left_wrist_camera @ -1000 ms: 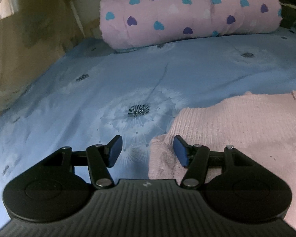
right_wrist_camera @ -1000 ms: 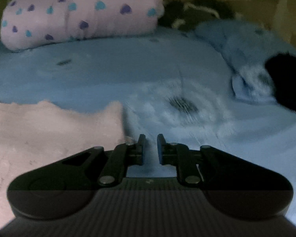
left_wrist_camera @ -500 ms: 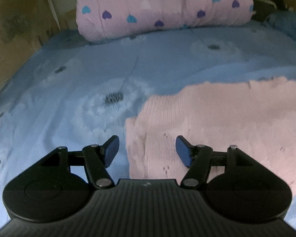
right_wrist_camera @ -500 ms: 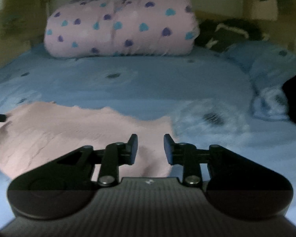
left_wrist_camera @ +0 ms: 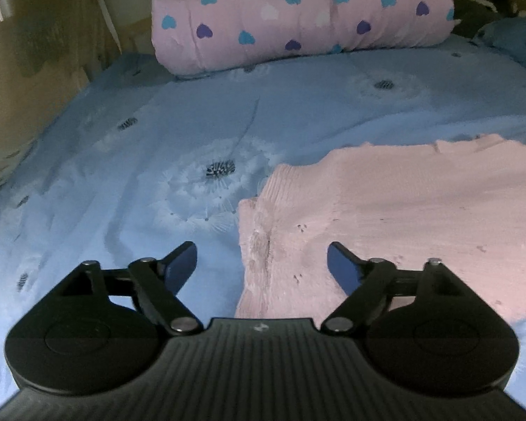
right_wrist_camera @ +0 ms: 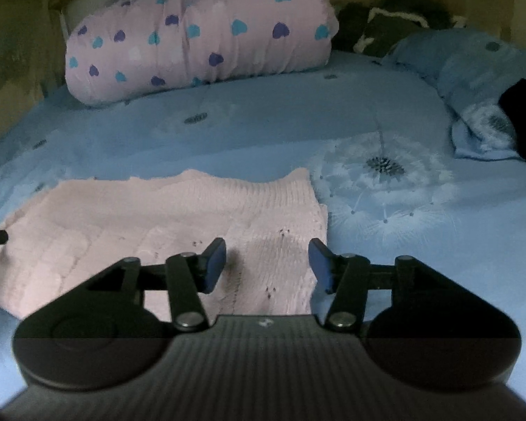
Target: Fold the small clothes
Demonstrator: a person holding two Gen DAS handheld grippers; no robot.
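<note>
Pink knit sweater [left_wrist_camera: 396, 210] is lying flat on the blue bedsheet [left_wrist_camera: 140, 161], spread across the near part of the bed, its ribbed texture showing and a few small dark specks dotting it. Its far edge is running wavy and uneven, and in my right view [right_wrist_camera: 164, 217] its right side is ending in a straight ribbed border.

I am holding my left claw [left_wrist_camera: 262, 263] with its jaws spread wide over the sweater's left edge: the left finger is hanging above bare sheet, the right finger above the knit, and nothing is being gripped. I cannot tell whether the tips are touching the cloth.

I am holding my right claw [right_wrist_camera: 267, 266] open too, a little less wide, both fingers framing the sweater's near right corner, empty.

Behind, a pink rolled quilt [left_wrist_camera: 298, 14] with blue and purple hearts is resting at the head of the bed.
</note>
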